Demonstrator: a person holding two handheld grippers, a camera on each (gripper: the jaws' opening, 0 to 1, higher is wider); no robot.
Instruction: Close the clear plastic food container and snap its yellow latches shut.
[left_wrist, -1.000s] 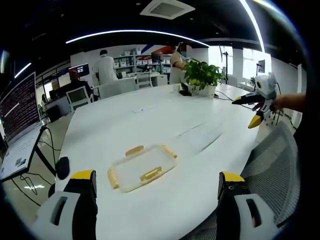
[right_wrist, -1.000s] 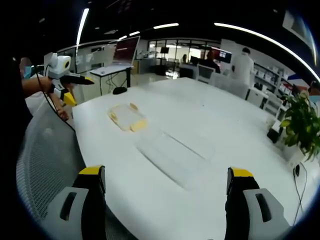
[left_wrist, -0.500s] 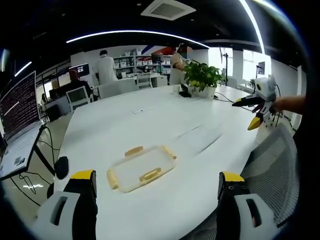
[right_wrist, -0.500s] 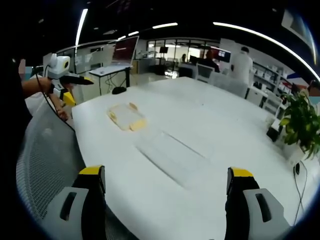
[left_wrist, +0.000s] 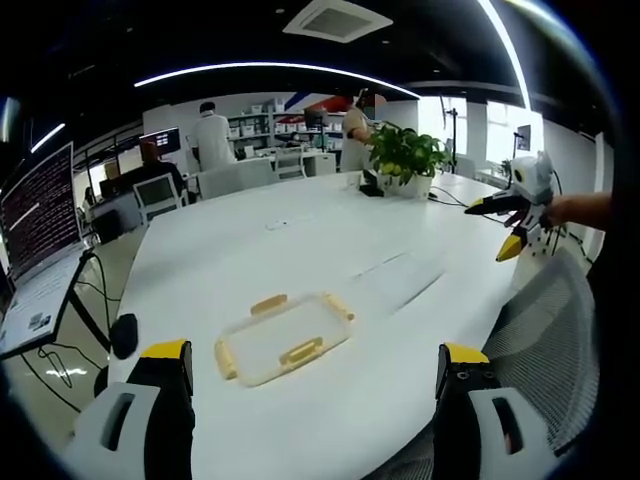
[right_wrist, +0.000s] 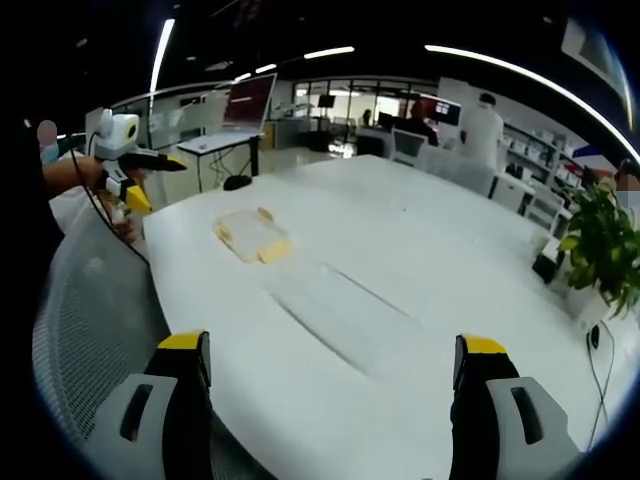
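While lid (left_wrist: 284, 342) lies apart, container (left_wrist: 400, 280) empty.

The left gripper view looks from the edge of a big white table (left_wrist: 300, 240), out across it toward the far side of the room, where a green plant (left_wrist: 405, 150) stands. Its own left gripper (left_wrist: 305, 375) rises from the bottom with jaws wide apart. The yellow-latched container (left_wrist: 283, 338) lies near this camera. The right gripper (left_wrist: 515, 210) comes in at the far right. The right gripper view looks over the same table (right_wrist: 400, 240) from another spot along its edge, and here the container (right_wrist: 252, 233) lies farther off. Both views share the table, the container and the plant (right_wrist: 600, 245). Each camera sees the other gripper: the left gripper (right_wrist: 135, 170) shows at the left.
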